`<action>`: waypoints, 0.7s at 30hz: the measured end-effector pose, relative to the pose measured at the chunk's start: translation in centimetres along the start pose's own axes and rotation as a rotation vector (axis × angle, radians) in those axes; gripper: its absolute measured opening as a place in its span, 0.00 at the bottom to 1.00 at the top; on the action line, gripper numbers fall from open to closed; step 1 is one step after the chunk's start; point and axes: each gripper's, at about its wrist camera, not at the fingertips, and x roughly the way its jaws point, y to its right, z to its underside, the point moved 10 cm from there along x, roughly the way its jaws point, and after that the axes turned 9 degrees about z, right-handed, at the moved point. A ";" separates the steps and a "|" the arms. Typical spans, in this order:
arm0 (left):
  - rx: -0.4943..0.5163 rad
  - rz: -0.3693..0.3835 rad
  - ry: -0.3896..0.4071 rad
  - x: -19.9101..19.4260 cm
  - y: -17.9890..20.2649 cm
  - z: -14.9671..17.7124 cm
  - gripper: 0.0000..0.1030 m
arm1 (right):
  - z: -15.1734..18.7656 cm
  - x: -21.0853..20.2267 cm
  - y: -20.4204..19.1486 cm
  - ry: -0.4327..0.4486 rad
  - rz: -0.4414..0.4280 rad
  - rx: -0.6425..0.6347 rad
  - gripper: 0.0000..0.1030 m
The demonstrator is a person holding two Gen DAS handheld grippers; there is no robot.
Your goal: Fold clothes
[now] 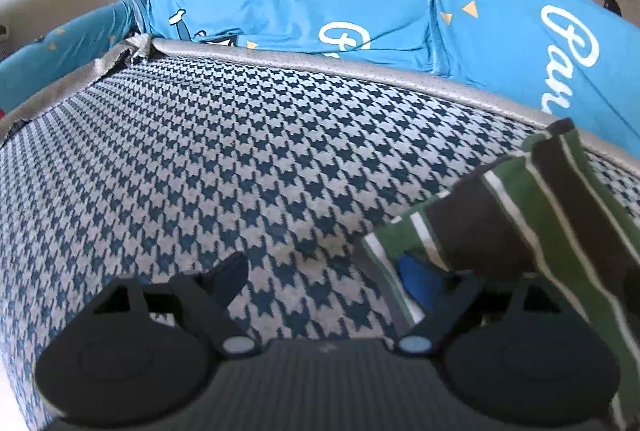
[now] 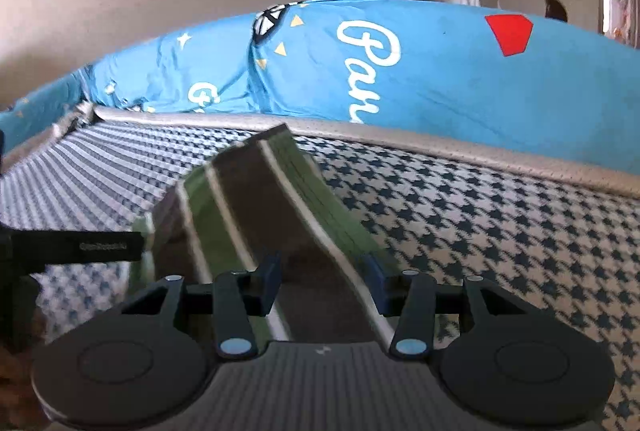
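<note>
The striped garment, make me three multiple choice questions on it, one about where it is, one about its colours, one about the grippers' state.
1. In the left wrist view, where does the garment lie?
A. right
B. left
C. on the blue cover

2. What colours are its stripes?
A. red and yellow
B. green, dark and white
C. plain blue

3. How is the right gripper?
A. shut flat with nothing in it
B. out of view
C. open, fingers either side of the garment

Answers: 1 A, it fills the right side over the houndstooth surface. 2 B, green and dark bands with thin white lines. 3 C, cloth runs between the spread fingers; the left gripper is open too.
</note>
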 end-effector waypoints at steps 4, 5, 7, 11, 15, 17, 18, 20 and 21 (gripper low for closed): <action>-0.016 -0.009 -0.016 0.7 -0.4 0.0 0.90 | 0.6 1.0 1.5 -0.049 0.027 0.075 0.58; -0.020 -0.009 -0.018 0.7 -0.4 -0.1 0.90 | 0.6 1.0 1.9 -0.064 0.015 0.119 0.58; -0.019 -0.021 -0.014 0.5 -0.5 -0.3 0.90 | 0.2 0.7 2.6 -0.070 0.027 0.141 0.57; -0.056 0.003 0.005 -0.5 -0.8 -1.1 0.87 | -0.8 -1.2 2.8 -0.021 0.032 0.126 0.57; -0.060 0.032 0.019 -1.1 -0.7 -1.7 0.88 | -0.9 -3.6 0.9 -0.001 -0.060 0.098 0.57; -0.063 0.041 0.005 -0.8 -0.5 -1.5 0.88 | -0.6 -4.6 -0.6 0.001 -0.114 0.062 0.57; -0.060 0.043 0.001 -0.7 -0.4 -1.4 0.88 | -0.4 -5.0 -1.4 0.000 -0.136 0.043 0.57; -0.054 0.044 -0.004 -0.6 -0.1 -1.1 0.88 | 0.4 -5.4 -2.7 -0.013 -0.172 0.008 0.57; -0.050 0.045 -0.007 -0.6 0.0 -1.0 0.88 | 0.9 -5.5 -3.4 -0.025 -0.190 -0.010 0.57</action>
